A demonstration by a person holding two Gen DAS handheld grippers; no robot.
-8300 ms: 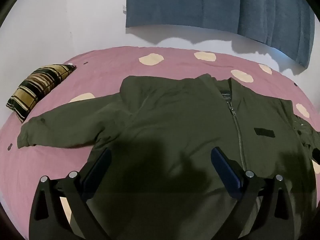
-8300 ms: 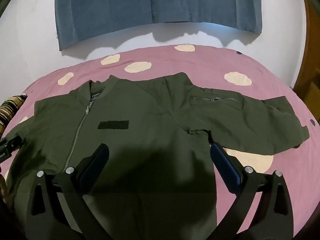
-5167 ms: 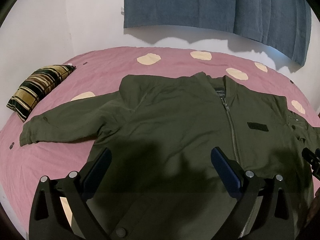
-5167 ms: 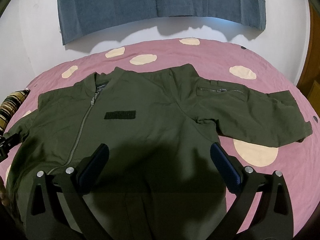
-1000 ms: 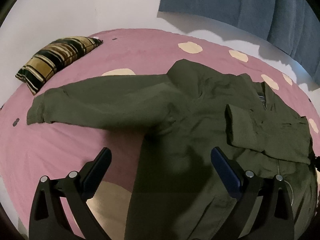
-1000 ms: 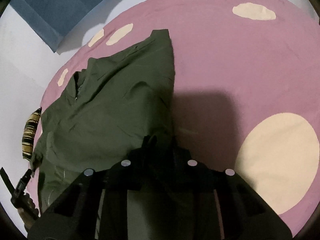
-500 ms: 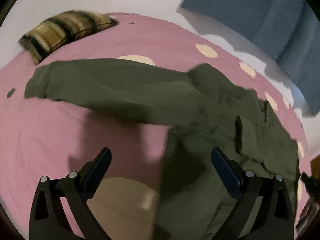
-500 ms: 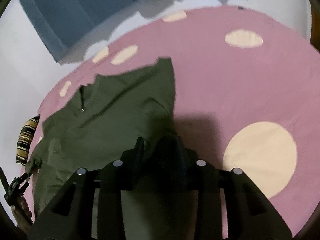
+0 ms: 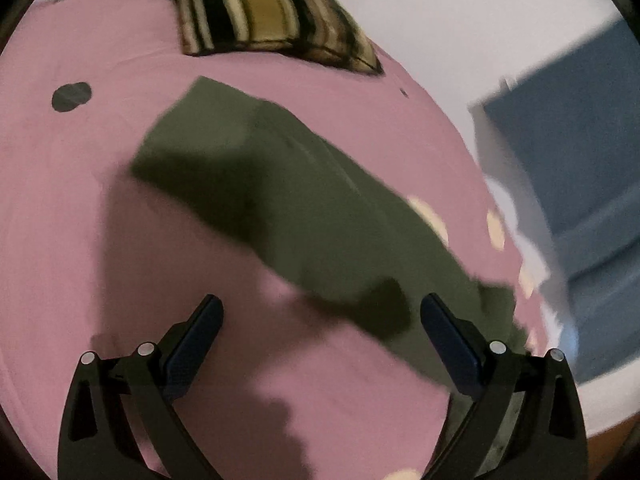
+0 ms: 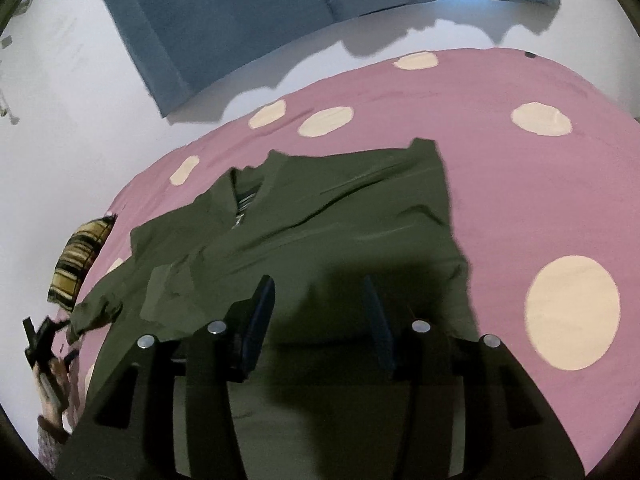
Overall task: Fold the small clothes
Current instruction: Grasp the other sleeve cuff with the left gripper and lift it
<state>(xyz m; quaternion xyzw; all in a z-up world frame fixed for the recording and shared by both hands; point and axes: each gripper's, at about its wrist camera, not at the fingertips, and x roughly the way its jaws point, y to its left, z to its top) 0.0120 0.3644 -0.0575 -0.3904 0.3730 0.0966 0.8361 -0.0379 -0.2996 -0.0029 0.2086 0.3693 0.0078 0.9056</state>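
Observation:
An olive green zip jacket (image 10: 320, 216) lies on the pink sheet (image 10: 540, 184). Its right sleeve is folded across the body. My right gripper (image 10: 316, 300) hovers over the jacket's lower right part. Its jaws are opening and nothing sits between the pads. In the left wrist view the jacket's other sleeve (image 9: 256, 168) stretches flat across the sheet, cuff at the upper left. My left gripper (image 9: 320, 312) is open just short of that sleeve, over bare sheet, with nothing between its fingers. The left gripper (image 10: 44, 336) also shows in a hand at the far left of the right wrist view.
A striped yellow and black pillow (image 9: 272, 12) lies beyond the sleeve's cuff, next to the white wall. A blue curtain (image 10: 280, 8) hangs behind the bed. The sheet carries cream spots (image 10: 572, 312) and a small dark spot (image 9: 71, 96).
My right gripper let go of the folded sleeve, opened and rose. My left gripper swung left and rolled toward the outstretched sleeve and the pillow.

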